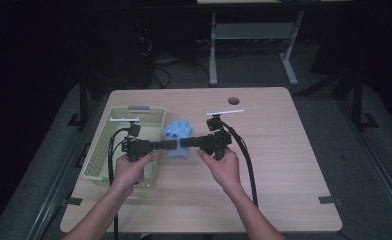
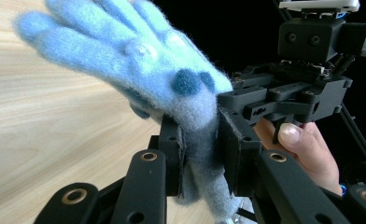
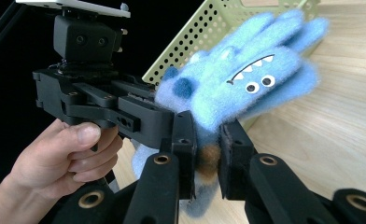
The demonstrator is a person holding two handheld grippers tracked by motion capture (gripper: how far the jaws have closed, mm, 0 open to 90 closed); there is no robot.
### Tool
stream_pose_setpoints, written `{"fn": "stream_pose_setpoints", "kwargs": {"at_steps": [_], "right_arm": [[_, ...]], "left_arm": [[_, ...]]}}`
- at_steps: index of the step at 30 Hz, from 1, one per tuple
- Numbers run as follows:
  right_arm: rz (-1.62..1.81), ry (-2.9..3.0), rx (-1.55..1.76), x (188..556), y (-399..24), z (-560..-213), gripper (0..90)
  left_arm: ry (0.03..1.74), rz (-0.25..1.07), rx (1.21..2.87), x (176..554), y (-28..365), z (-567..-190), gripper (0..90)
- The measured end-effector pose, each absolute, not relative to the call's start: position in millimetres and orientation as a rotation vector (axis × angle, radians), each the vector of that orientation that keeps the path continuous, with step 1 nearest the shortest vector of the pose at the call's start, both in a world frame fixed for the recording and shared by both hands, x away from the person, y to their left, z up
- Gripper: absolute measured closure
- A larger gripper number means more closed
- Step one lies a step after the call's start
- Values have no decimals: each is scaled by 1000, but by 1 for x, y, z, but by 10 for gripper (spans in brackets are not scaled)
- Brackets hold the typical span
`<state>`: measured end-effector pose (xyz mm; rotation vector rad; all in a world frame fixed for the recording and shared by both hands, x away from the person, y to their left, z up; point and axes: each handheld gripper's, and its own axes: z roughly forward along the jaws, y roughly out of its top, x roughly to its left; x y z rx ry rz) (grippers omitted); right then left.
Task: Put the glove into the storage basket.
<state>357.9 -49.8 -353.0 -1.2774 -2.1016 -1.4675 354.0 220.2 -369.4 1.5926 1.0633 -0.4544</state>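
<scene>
Left gripper (image 1: 160, 145) and right gripper (image 1: 188, 142) meet at mid-table, both clamped on the fuzzy light-blue monster-face glove (image 1: 177, 134), held above the wooden table (image 1: 274, 165). Left of it sits the pale-green perforated plastic basket (image 1: 115, 131).

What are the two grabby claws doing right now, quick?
Left gripper: closed, pinching the cuff end of the fuzzy blue glove.
Right gripper: closed, pinching the same glove from the other side.
</scene>
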Motion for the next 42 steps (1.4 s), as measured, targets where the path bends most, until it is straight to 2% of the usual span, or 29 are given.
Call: {"fn": "stream_pose_setpoints", "kwargs": {"at_steps": [22, 42], "right_arm": [[-1472, -2146, -1191, 374, -8, -333, 789], [-1457, -2145, -1139, 383, 29, -335, 787]], "left_arm": [[1074, -414, 1583, 359, 261, -350, 716], [1092, -424, 1583, 362, 298, -350, 718]]}}
